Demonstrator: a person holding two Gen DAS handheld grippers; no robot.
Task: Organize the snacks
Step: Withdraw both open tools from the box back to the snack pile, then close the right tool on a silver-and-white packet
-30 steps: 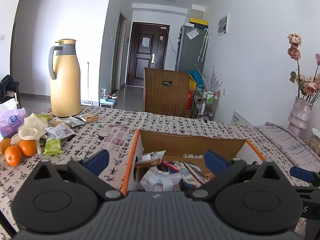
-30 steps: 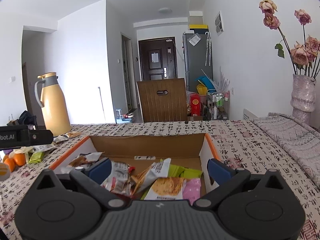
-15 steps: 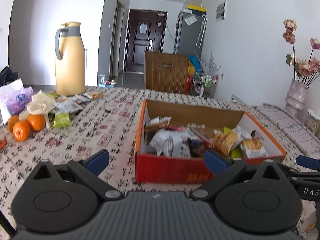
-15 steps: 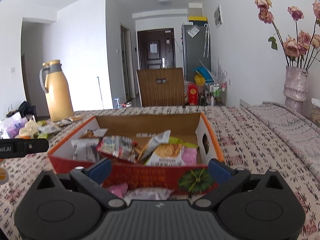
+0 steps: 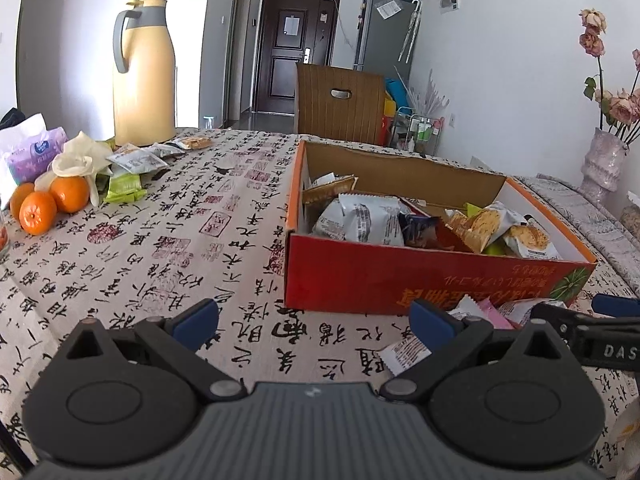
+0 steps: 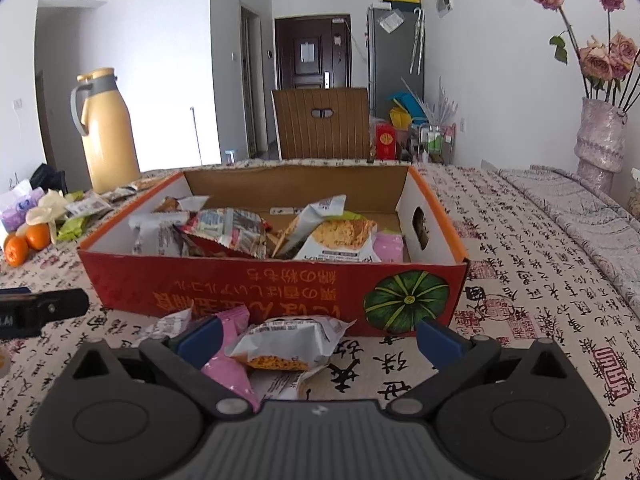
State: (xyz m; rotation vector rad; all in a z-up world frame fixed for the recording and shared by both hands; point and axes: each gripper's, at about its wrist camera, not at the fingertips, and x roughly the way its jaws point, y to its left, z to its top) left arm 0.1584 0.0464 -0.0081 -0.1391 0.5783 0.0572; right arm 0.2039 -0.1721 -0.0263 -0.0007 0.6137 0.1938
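I find the red cardboard box (image 6: 272, 280) standing open on the table (image 5: 160, 248), well filled with snack packets: grey-white ones (image 5: 362, 220) toward its left end, a cracker packet (image 6: 340, 236) and a pink one (image 6: 390, 246) toward its right end. Just in front of the box's near wall, on the calligraphy-print cloth, lie several loose packets: a clear-wrapped cracker packet (image 6: 288, 342) resting on a pink packet (image 6: 230, 354), with a white wrapper (image 6: 170, 324) beside them. My right gripper (image 6: 316, 336) sits low over this loose group with its jaws spread wide; the blue pads flank the packets and hold nothing. My left gripper (image 5: 314, 320) hovers over bare cloth short of the box's left corner, jaws likewise released and empty, with a small white packet (image 5: 404, 354) lying near its right pad. Further left on the table I note a second loose cluster of packets (image 5: 136, 160), a green packet (image 5: 124, 186), three oranges (image 5: 48, 204), a purple tissue pack (image 5: 34, 156) and a yellow thermos jug (image 5: 142, 74). At the far right stands a vase of dried roses (image 6: 600, 136). A wooden chair (image 6: 322, 122) stands behind the table.
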